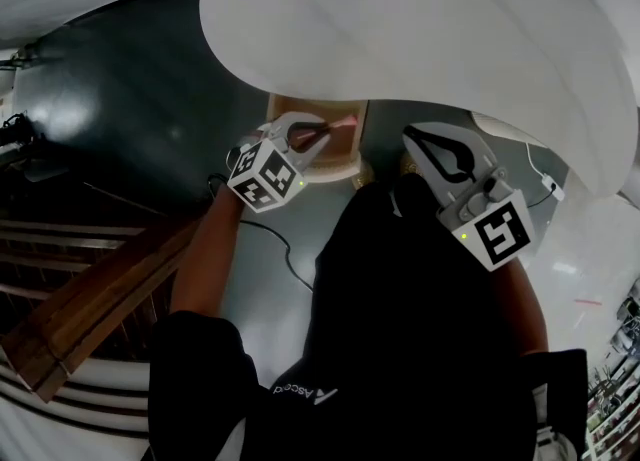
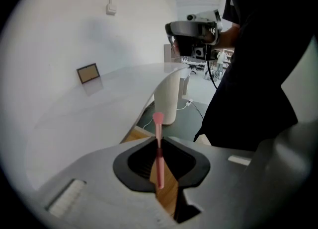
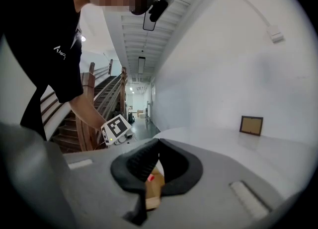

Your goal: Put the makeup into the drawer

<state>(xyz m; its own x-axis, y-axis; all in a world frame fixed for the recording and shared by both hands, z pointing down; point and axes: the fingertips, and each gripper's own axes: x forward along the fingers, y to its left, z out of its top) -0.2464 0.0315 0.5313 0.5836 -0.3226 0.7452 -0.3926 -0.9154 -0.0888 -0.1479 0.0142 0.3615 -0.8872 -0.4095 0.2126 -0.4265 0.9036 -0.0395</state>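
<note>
Because the pink makeup brush [image 2: 159, 161], pinched mid-handle in your left gripper [image 2: 158, 139] over the wooden drawer [image 1: 352, 161], looks light, thin, stiff and slick, expect it to pivot, grip square across the handle; right gripper [image 3: 159, 141] empty, jaws pressed together.

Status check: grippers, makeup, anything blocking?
Left gripper shut on brush, at open drawer. Right gripper shut, empty. Nothing seen blocking.
</note>
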